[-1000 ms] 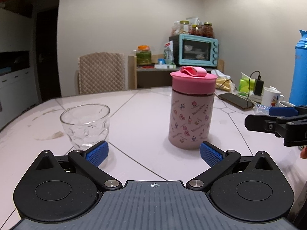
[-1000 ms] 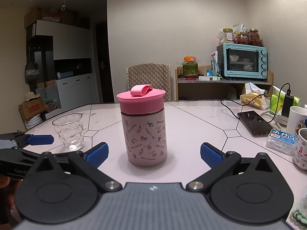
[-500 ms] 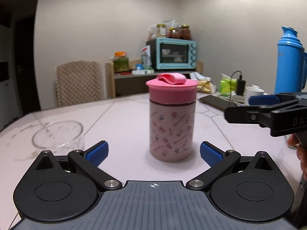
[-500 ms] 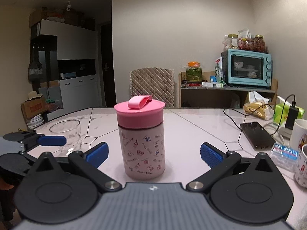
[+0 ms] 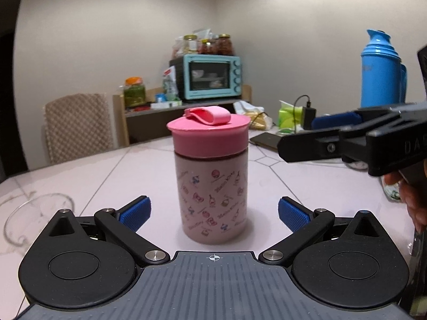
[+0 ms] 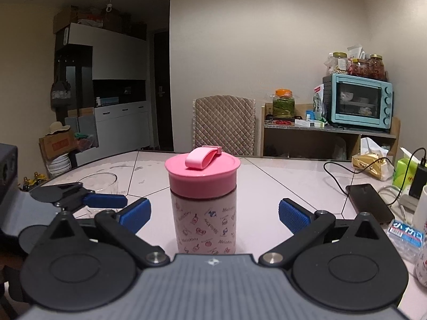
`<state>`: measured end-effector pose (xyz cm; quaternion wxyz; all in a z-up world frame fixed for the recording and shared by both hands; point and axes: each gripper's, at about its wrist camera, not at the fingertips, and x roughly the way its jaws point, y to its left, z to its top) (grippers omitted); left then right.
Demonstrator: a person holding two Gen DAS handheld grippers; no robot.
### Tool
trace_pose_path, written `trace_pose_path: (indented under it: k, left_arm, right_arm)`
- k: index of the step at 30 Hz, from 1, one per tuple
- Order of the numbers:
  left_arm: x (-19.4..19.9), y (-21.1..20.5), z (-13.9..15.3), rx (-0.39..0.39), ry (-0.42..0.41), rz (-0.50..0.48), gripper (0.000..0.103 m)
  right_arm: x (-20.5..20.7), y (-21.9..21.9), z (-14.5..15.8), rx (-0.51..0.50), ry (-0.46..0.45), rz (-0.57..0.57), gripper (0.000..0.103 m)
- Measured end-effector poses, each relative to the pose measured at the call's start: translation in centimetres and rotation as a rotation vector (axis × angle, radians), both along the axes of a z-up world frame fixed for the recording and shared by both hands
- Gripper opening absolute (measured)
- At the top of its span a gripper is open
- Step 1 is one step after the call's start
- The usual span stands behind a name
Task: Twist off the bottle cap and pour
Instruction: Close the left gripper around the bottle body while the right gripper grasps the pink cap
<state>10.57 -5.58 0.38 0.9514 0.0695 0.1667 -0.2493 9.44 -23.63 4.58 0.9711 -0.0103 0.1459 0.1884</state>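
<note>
A pink patterned bottle with a pink screw cap stands upright on the table; it also shows in the right wrist view, with its cap. My left gripper is open, its blue pads on either side of the bottle's lower body, not touching. My right gripper is open and level with the bottle's body just under the cap. An empty clear glass stands to the left, also in the right wrist view.
A phone on a charging cable, mugs and a tissue pack lie at the table's right. A blue thermos stands at the far right. A chair and a shelf with a toaster oven are behind.
Both grippers have moved closer to the bottle and swung to centre on it. The glass has slid to the left edge of the left wrist view. The jaws stay open.
</note>
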Motion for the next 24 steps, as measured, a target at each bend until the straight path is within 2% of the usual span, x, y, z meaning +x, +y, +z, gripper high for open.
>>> trace_pose_path:
  k: [9, 24]
  left_arm:
    - [3.1, 0.3, -0.9, -0.011, 0.030, -0.082, 0.103]
    - [6.2, -0.4, -2.4, -0.004, 0.029, -0.148, 0.103]
  right_arm:
    - [1.2, -0.4, 0.2, -0.003, 0.005, 0.024, 0.103]
    - [3.1, -0.3, -0.7, -0.008, 0.020, 0.088, 0.103]
